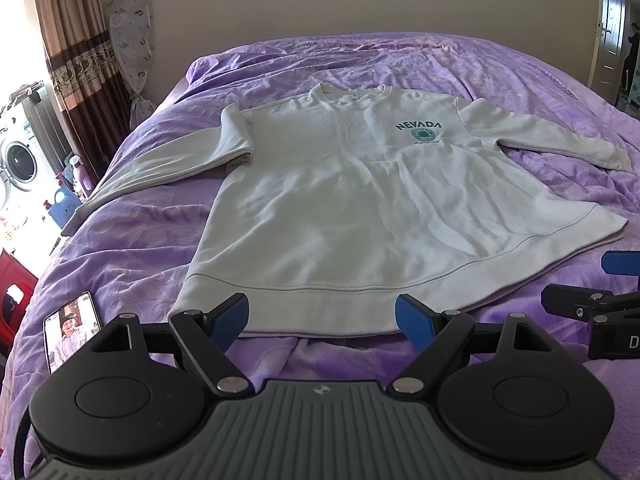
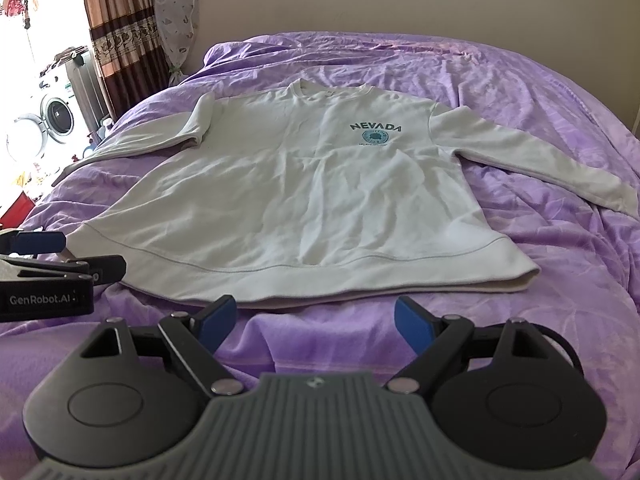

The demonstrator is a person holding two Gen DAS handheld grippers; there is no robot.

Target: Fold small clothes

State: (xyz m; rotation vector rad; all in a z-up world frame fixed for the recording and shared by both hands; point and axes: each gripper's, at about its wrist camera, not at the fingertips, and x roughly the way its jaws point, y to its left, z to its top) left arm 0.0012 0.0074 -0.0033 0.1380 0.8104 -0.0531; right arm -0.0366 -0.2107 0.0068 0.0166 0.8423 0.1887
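The left gripper [image 1: 322,318] is spread wide, its blue pads [image 1: 229,320] apart and holding nothing, poised just short of the bottom hem of a white sweatshirt [image 1: 340,200]. The right gripper [image 2: 316,320] is likewise spread and empty, hovering over the purple bedspread [image 2: 560,240] near the same hem. Each gripper shows at the edge of the other's view, side by side at the foot of the bed.

The sweatshirt lies flat and face up on the bed, collar toward the far wall, hem toward the grippers. Both sleeves stretch outward and down along its sides. A dark "NEVADA" print [image 1: 418,126] with a teal round emblem sits on the chest.

A phone [image 1: 72,330] with a lit screen rests on the bedspread left of the left gripper. Beyond the bed's left side stand a patterned brown curtain [image 1: 76,40] and a washing machine [image 1: 18,156].
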